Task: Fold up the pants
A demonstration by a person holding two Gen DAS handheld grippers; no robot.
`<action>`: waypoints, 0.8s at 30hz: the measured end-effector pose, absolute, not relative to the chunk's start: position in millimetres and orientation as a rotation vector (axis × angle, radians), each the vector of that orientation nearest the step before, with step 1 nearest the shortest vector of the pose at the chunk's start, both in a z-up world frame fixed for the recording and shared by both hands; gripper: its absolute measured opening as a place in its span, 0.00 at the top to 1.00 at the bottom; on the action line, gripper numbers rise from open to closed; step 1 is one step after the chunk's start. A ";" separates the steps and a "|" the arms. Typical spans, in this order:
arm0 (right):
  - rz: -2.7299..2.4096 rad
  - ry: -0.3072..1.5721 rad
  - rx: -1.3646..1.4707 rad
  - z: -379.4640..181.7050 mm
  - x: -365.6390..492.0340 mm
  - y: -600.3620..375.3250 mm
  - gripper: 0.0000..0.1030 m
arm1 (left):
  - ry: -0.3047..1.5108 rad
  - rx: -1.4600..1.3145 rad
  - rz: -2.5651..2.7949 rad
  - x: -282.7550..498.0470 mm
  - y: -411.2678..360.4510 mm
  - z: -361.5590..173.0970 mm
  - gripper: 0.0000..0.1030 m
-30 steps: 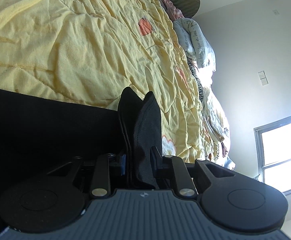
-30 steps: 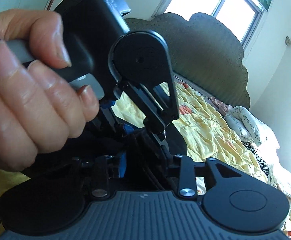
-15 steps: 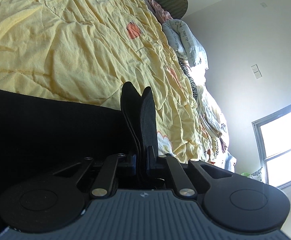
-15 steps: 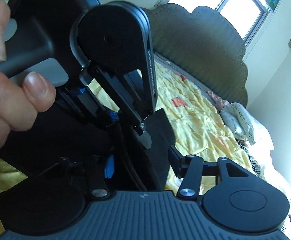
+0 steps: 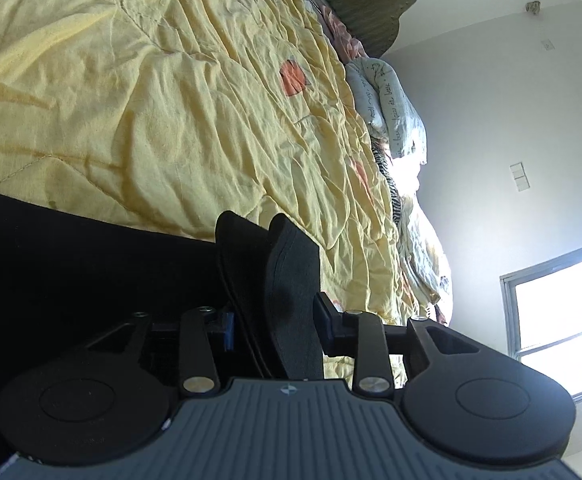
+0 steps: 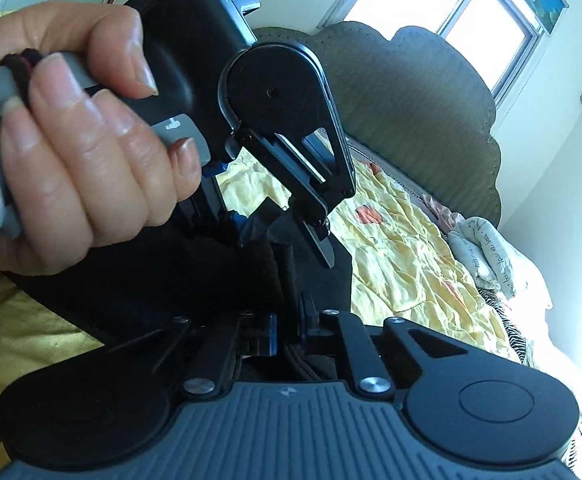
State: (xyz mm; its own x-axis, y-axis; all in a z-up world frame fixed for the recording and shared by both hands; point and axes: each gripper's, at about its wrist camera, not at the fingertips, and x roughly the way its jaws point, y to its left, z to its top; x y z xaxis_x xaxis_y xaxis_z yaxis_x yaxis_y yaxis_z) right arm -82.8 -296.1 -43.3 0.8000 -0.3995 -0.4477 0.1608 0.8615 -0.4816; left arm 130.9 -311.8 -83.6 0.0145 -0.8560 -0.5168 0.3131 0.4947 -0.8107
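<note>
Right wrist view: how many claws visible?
2. Right claw at bottom centre, shut on the black pants. Left claw above it, in a hand, jaws opening with pants fabric between them.

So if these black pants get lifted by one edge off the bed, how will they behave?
Probably floppy: the black pants lie flat and limp on the yellow quilt, so the free part should sag. Likely fairly light, as the folded edge looks thin. The weave looks matte, so the right gripper, shut on it, shouldn't slip.

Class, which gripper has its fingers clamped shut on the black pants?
The right gripper; the left gripper has fingers opening, gapped, with the pants edge between them.
</note>
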 end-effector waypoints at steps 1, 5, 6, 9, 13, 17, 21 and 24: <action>-0.308 0.566 -0.444 -43.8 -84.2 -293.8 0.91 | 1.239 -0.566 -0.985 131.6 -310.2 -84.1 0.70; -0.292 0.561 -0.447 -43.3 -85.7 -289.5 0.91 | 1.208 -0.523 -0.968 127.6 -301.0 -80.8 0.96; -0.288 0.556 -0.447 -41.4 -86.6 -287.9 0.91 | 1.194 -0.515 -0.965 126.0 -296.8 -78.3 0.96; -0.260 0.536 -0.432 -34.8 -88.5 -281.9 0.91 | 1.144 -0.500 -0.959 123.1 -278.9 -67.7 0.96; -0.204 0.508 -0.420 -27.6 -88.0 -265.8 0.91 | 1.080 -0.474 -0.941 121.7 -250.1 -53.0 0.95; -0.144 0.493 -0.426 -27.4 -83.8 -246.9 0.91 | 1.029 -0.424 -0.897 120.0 -223.1 -44.6 0.95; -0.096 0.484 -0.424 -28.5 -81.0 -232.9 0.91 | 0.964 -0.361 -0.853 114.7 -194.4 -37.3 0.95; -0.058 0.477 -0.415 -29.4 -81.1 -223.9 0.91 | 0.924 -0.318 -0.832 109.9 -177.3 -32.4 0.95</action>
